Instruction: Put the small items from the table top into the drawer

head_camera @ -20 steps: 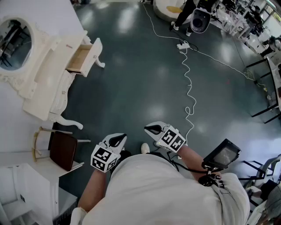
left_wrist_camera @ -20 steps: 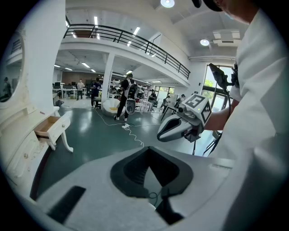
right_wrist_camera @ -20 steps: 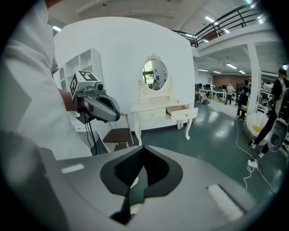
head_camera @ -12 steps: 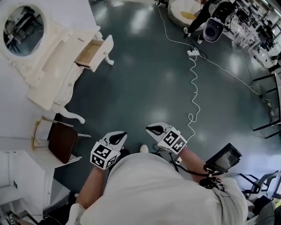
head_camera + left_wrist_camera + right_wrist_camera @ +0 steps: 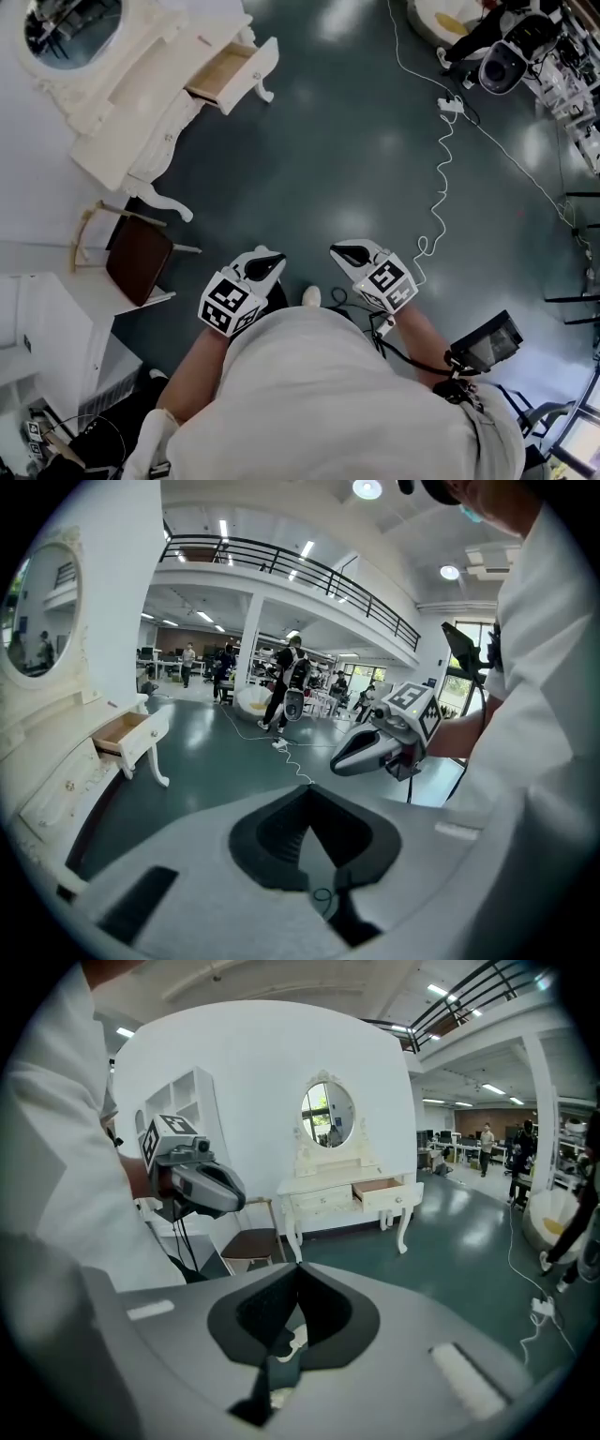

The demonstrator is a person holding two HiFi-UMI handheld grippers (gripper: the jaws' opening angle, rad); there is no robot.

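At the far left I see the dressing table (image 5: 155, 70), its drawer (image 5: 255, 64) pulled open. Near my body, well apart from it, my left gripper (image 5: 263, 266) and right gripper (image 5: 349, 253) are both clenched, grasping nothing.

You are holding the left gripper (image 5: 269, 262) and the right gripper (image 5: 339, 251) side by side, close in front of your torso, forearms bent, tips pointing forward. Both are pressing their fingers (image 5: 277, 832) together, gripping nothing.
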